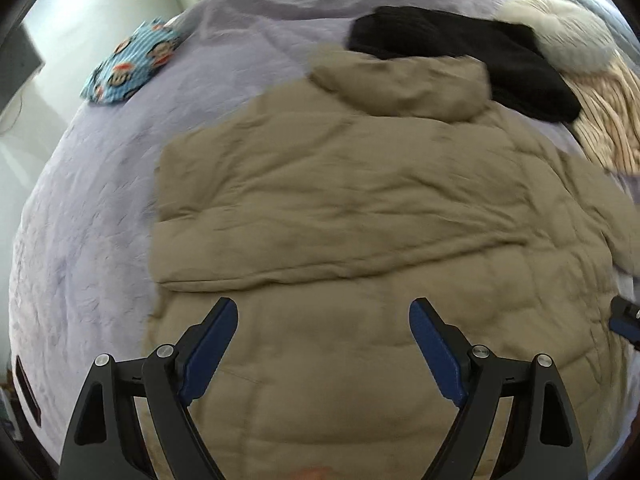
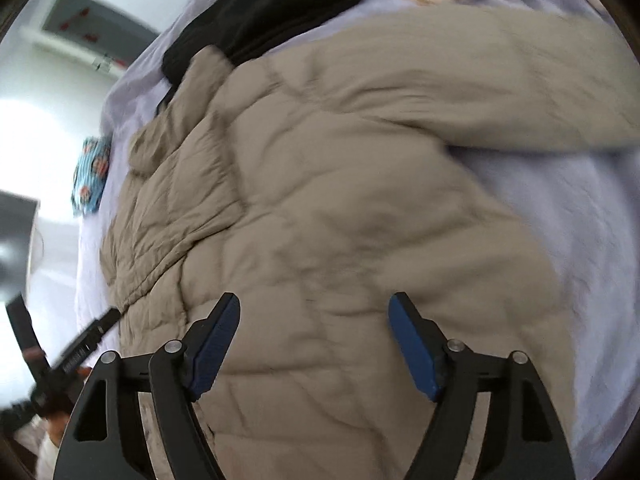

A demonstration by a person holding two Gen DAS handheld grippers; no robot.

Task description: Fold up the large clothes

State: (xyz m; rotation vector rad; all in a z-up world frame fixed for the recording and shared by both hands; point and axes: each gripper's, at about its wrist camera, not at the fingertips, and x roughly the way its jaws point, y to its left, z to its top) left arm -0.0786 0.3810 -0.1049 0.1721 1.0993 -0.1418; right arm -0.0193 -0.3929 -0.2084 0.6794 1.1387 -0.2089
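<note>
Jacket: tan quilted, puffy | left claw wide, empty | right claw wide, empty

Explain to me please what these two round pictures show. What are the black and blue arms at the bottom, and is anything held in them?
No robot is here. A person holds a hand tool in each hand, each with two fingers and a wide-angle camera looking forward along them. That is why both pictures look round and bent.

One picture is from the left gripper, the other from the right gripper. The blue parts are the finger pads. Both grippers are open and hold nothing.

Below them a tan padded coat lies on a bed with a lilac cover. One sleeve is folded across its back. Beyond its hood lie a black garment, a striped beige one and a small blue patterned cloth.
</note>
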